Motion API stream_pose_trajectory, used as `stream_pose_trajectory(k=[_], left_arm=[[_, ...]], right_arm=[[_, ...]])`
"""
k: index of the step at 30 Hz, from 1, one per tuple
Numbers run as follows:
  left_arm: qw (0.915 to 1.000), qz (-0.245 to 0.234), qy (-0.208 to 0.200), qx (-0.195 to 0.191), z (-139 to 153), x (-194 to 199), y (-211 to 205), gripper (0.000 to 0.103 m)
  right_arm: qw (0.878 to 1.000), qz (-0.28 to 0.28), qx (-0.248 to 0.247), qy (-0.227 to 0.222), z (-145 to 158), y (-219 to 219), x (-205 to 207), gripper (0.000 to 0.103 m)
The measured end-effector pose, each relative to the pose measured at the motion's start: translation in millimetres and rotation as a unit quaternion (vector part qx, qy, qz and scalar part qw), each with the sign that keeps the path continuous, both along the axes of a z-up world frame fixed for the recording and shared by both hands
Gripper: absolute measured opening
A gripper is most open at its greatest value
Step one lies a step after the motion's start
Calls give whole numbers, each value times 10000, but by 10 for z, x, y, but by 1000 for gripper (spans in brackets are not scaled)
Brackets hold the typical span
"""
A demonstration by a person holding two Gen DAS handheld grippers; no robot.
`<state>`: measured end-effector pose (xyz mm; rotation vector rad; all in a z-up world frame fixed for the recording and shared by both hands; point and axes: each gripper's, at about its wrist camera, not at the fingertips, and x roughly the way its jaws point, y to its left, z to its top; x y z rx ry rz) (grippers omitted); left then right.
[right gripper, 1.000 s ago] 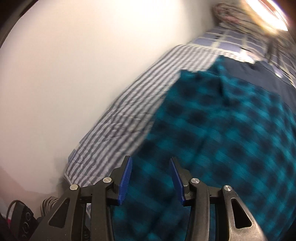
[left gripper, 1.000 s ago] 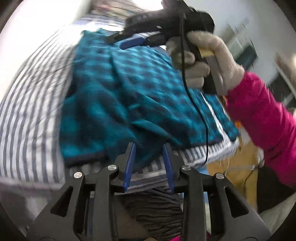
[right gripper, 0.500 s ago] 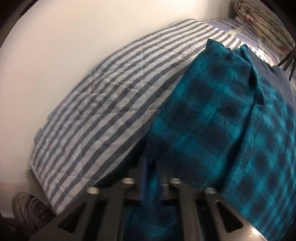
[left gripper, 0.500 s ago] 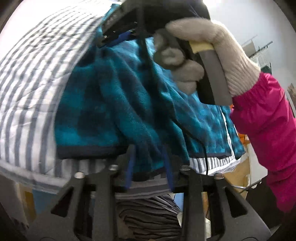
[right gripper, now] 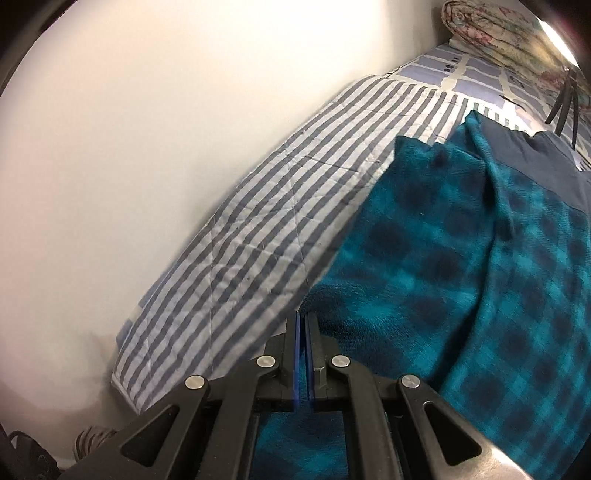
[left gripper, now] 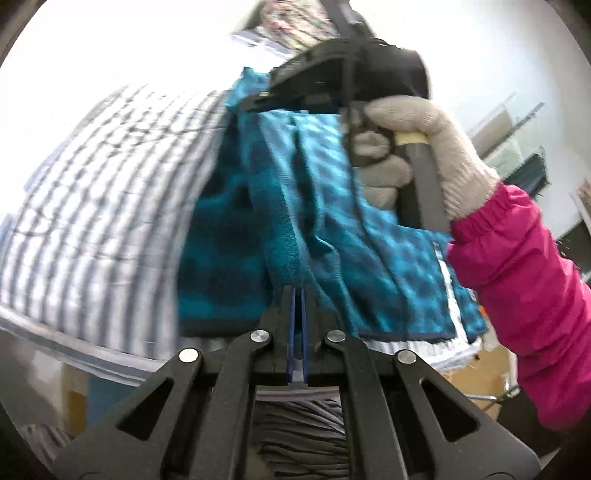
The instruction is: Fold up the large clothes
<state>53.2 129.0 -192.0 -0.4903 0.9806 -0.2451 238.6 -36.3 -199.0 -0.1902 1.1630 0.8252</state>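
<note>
A teal and dark plaid fleece garment [left gripper: 332, 229] lies on a grey-and-white striped quilt [left gripper: 103, 192], drawn up into folds. My left gripper [left gripper: 297, 295] is shut, pinching a ridge of the fleece near its lower hem. In the left wrist view the right gripper [left gripper: 258, 101] hangs over the garment's far end, held by a gloved hand [left gripper: 424, 140] with a pink sleeve [left gripper: 535, 295]. In the right wrist view my right gripper [right gripper: 303, 321] is shut on the garment's [right gripper: 461, 258] edge beside the quilt [right gripper: 277, 221]; teal cloth also shows beneath its frame.
A white wall [right gripper: 147, 147] runs along the quilt's far side. A rolled floral blanket [right gripper: 498, 33] and a grid-patterned sheet [right gripper: 461, 70] lie beyond the garment. Shelving [left gripper: 517, 147] stands to the right. Dark striped cloth [left gripper: 295, 435] sits below the bed edge.
Both grippers went from open to shut, each closing on the fleece. The garment has bunched into raised folds, and the right gripper has dropped to its edge.
</note>
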Motion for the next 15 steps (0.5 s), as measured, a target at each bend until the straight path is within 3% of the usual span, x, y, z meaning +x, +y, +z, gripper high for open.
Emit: stream_pose_trajectory(k=[3,4,6,7,8,9,10,11,12,15], left_arm=[[9982,242,175,518,-170,34,87,0],[9959,350,306,770,-253,55,123,0],[9947,513,588,677,-366,95,216,0],[9957,489,592,527,-354,107,244,2],[9958,501,513,574,-309,106,249,7],[9958,501,433,632,-284,99,249,26],[9957,507,332,706,-240,99,251,54],[9957,561,265,691,-216,108,269,64],[9960,595,243,626,-215,120,294,68],[9965,631,441,336,-326,246,338,68]], right_arm=[[9999,128,-5,-106,-211,182,-27,1],[9998,172,-2,-33,-318,208,-28,6],[9998,146,60,93,-378,163,-37,17],[9996,169,202,142,-348,110,-53,27],[9988,199,424,137,-268,11,-84,29],[9980,210,594,67,-187,-92,-112,29],[9971,199,732,-20,-113,-198,-138,29],[9966,161,805,-101,-58,-313,-159,29],[9967,126,787,-134,-44,-377,-172,29],[9987,10,486,-161,-130,-622,-225,31]])
